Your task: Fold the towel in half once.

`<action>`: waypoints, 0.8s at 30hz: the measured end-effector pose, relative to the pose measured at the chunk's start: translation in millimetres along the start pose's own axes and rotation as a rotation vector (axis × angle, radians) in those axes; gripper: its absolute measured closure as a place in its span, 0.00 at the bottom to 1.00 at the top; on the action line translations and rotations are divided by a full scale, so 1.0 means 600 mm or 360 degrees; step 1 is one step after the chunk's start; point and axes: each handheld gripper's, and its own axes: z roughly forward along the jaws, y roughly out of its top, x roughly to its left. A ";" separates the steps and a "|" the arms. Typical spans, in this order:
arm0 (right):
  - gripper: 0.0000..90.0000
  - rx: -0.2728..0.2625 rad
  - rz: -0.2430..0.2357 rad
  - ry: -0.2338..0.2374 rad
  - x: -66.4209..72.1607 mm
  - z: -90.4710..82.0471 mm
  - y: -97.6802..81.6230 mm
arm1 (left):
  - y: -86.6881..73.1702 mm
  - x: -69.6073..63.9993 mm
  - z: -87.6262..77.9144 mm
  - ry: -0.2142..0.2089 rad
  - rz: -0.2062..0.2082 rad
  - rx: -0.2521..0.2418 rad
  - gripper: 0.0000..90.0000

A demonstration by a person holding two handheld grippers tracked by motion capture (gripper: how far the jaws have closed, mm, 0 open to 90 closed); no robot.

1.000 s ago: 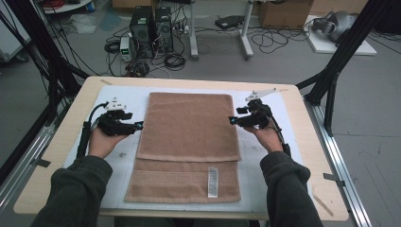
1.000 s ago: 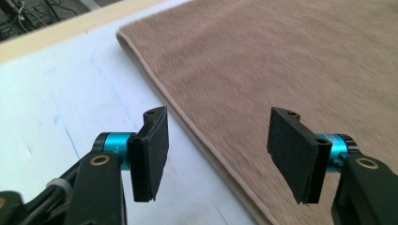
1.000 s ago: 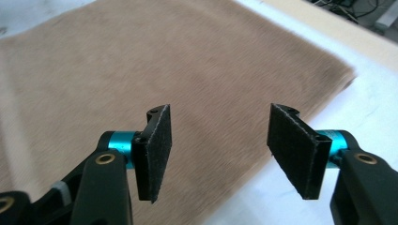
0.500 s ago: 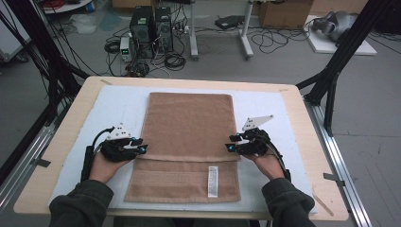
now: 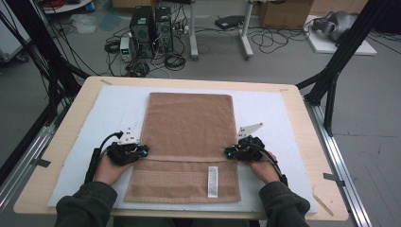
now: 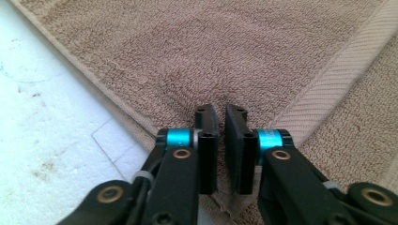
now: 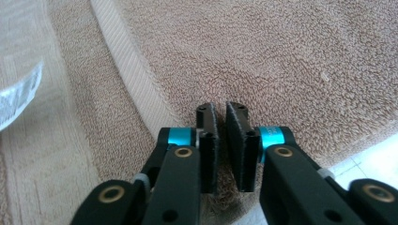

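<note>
A brown towel [image 5: 188, 142] lay flat on the white mat [image 5: 265, 109] that covered the table [image 5: 302, 113], its long sides running from the near edge toward the far edge, a little left of the middle. A woven band [image 5: 184, 158] crossed it near the near end, and a white label [image 5: 213, 181] sat on the near part, toward the right.

At the towel's left edge, level with the band, the left gripper [image 5: 141, 150] rested low on the cloth, held by the left hand [image 5: 109, 168]. Its jaws had just been closing. In the left gripper view the left gripper [image 6: 220, 140] showed its pads almost together, with a pinch of towel [image 6: 211, 56] edge caught between them, beside the band [image 6: 324, 93].

At the towel's right edge, also level with the band, the right gripper [image 5: 230, 152] sat in the right hand [image 5: 263, 169]. Its jaws too had just been closing. In the right gripper view the right gripper [image 7: 220, 140] had its pads drawn nearly together on the towel [image 7: 281, 56] edge, the band [image 7: 129, 65] running past on its left and the mat [image 7: 371, 159] showing at the lower right.
</note>
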 end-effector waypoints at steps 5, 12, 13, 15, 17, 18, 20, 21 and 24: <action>0.95 -0.0049 0.0020 0.0005 -0.001 -0.013 0.010 | 0.002 0.006 -0.016 -0.0015 -0.0062 -0.0062 0.96; 0.95 -0.0109 0.0007 -0.0001 -0.004 -0.038 0.031 | 0.013 0.015 -0.051 0.0016 -0.0104 -0.0166 1.00; 0.95 -0.0109 0.0006 -0.0012 -0.004 -0.041 0.033 | 0.013 0.017 -0.055 0.0022 -0.0104 -0.0169 1.00; 0.95 -0.0115 0.0008 0.0004 -0.003 -0.045 0.035 | 0.011 0.020 -0.061 0.0019 -0.0109 -0.0169 1.00; 0.95 -0.0107 0.0002 0.0004 -0.001 -0.047 0.036 | 0.008 0.018 -0.059 -0.0028 -0.0104 -0.0171 0.99; 0.95 -0.0100 0.0009 0.0012 -0.002 -0.045 0.035 | 0.006 0.015 -0.056 -0.0037 -0.0074 -0.0155 0.99; 0.95 -0.0080 0.0012 0.0011 -0.002 -0.039 0.033 | 0.004 0.008 -0.042 -0.0033 -0.0076 -0.0117 0.82; 0.95 -0.0067 0.0016 0.0018 -0.001 -0.034 0.031 | 0.004 0.007 -0.033 -0.0040 -0.0078 -0.0082 0.73; 0.95 -0.0029 0.0008 0.0022 0.001 -0.022 0.024 | 0.001 0.004 -0.012 -0.0043 -0.0080 -0.0010 0.62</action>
